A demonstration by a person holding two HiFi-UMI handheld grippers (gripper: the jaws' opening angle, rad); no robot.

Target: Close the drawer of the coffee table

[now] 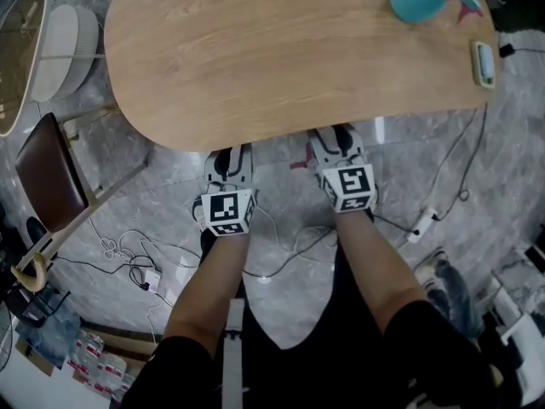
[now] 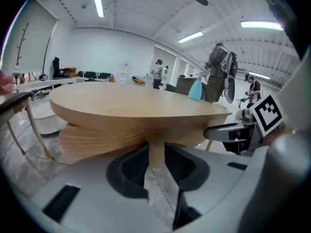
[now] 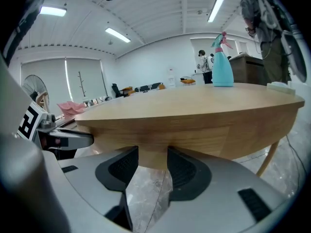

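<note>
Overhanging tabletop [image 1: 281,58] hides left gripper [image 2: 156,154], right gripper [image 3: 153,161] fingers.

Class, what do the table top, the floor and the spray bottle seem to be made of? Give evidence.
Table top: light wood or wood veneer, matt; visible grain.
Floor: grey stone or stone-look tile; pale veining.
Spray bottle: probably plastic; smooth, uniform teal body, pink trigger.

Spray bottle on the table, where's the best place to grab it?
Probably round the slim neck of the spray bottle, just under its pink trigger, coming level from the side: it stands upright on the table and narrows upward.
</note>
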